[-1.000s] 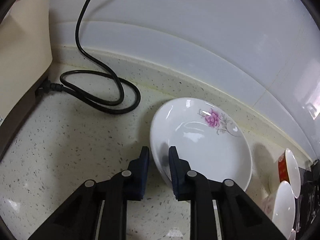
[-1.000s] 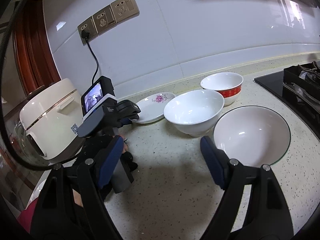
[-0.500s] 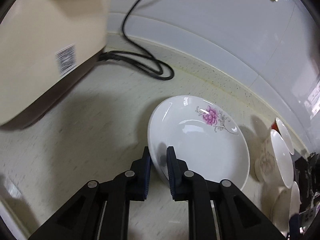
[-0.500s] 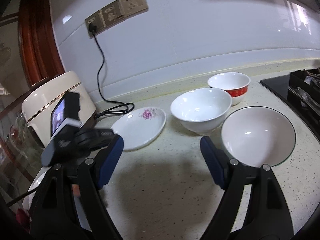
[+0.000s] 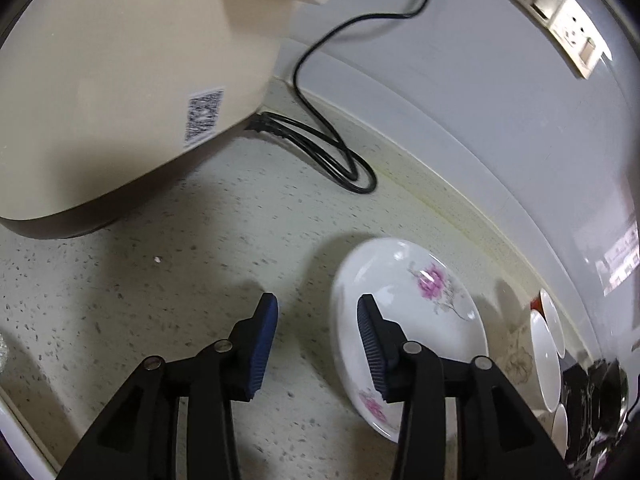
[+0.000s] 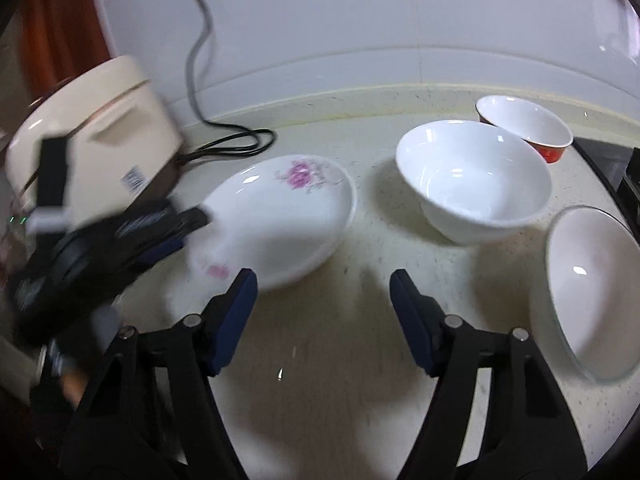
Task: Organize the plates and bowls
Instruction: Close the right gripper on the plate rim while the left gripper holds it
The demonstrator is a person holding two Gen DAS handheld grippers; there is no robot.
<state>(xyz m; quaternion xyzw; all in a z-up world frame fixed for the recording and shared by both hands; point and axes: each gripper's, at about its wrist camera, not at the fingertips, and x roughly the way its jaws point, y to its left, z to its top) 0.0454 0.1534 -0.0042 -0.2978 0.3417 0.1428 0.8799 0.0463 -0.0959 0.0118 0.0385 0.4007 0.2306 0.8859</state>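
Note:
A white flowered plate (image 5: 420,320) lies flat on the speckled counter (image 5: 200,240). My left gripper (image 5: 316,312) straddles its left rim. The jaws are opening, and neither pad presses on the plate. In the right wrist view the same plate (image 6: 280,216) lies ahead and to the left, with the blurred left gripper (image 6: 190,230) at its left edge. My right gripper (image 6: 323,284) hovers over bare counter just in front of the plate. Its jaws are closing with nothing between them. Beyond stand a white bowl (image 6: 476,176) and a red-sided bowl (image 6: 528,124). A dark-rimmed bowl (image 6: 592,292) sits at the right.
A cream rice cooker (image 5: 120,80) stands close on the left, and its black cord (image 5: 328,152) is looped by the wall. Wall sockets (image 5: 568,28) sit above. A black cooktop (image 6: 612,160) borders the counter on the right.
The left gripper, shut on the plate's rim before, has let go and spread its jaws. The right gripper has swung left toward the plate and its jaws have narrowed a little.

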